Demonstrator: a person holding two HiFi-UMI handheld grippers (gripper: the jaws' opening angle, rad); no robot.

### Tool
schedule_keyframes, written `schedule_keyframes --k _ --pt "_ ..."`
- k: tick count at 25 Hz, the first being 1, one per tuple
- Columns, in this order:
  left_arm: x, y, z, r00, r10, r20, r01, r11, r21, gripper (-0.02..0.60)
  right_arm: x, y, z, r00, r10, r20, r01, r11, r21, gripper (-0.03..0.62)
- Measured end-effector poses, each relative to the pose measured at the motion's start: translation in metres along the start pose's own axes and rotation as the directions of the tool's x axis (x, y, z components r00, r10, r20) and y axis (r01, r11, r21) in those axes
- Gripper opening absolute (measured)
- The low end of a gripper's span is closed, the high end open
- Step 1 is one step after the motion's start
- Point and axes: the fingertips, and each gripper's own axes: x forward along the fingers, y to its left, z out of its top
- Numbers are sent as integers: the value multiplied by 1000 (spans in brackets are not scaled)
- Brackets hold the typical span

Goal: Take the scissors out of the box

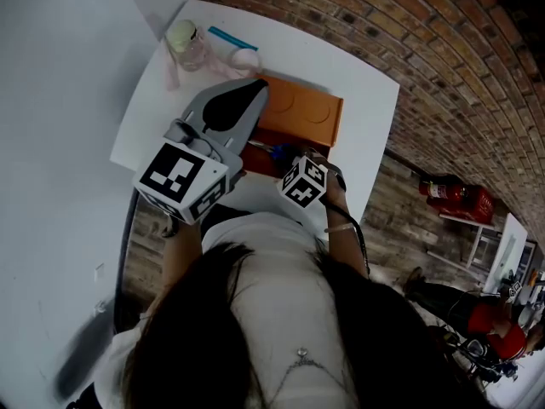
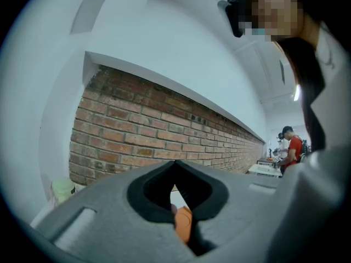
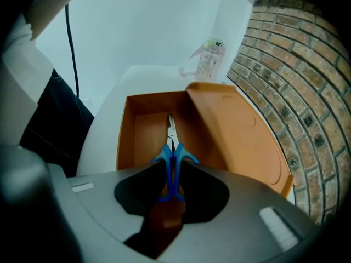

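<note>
An orange box (image 3: 124, 141) stands open on the white table (image 1: 366, 118), its lid (image 3: 241, 130) tilted back to the right. Scissors (image 3: 173, 160) with blue handles lie inside, blades pointing away from me. My right gripper (image 3: 173, 170) points steeply down into the box, its pads closed against the blue handles. In the head view the scissors (image 1: 274, 150) show just beside the right gripper (image 1: 291, 164). My left gripper (image 1: 258, 85) is held level above the box's left side with its jaws shut and nothing in them. In the left gripper view, orange shows through the gap below the left gripper's (image 2: 175, 163) tips.
A clear bottle (image 1: 187, 45) with a pale lid, a pink strap (image 1: 245, 58) and a teal object (image 1: 232, 38) lie at the table's far end. A brick wall (image 3: 296, 81) runs along the right. A red extinguisher (image 1: 456, 196) lies on the floor. A person in red (image 2: 293, 147) stands far off.
</note>
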Motion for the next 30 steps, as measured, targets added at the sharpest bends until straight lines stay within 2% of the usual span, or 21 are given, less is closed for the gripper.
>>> schedule_keyframes --k 16,30 --pt "-16 -12 4 1000 15 -15 -15 1000 19 0 -29 -5 8 995 -79 64 73 993 92 97" --pt "-36 -58 2 999 14 -51 -11 998 55 0 -57 11 -2 982 -128 136 105 981 165 97"
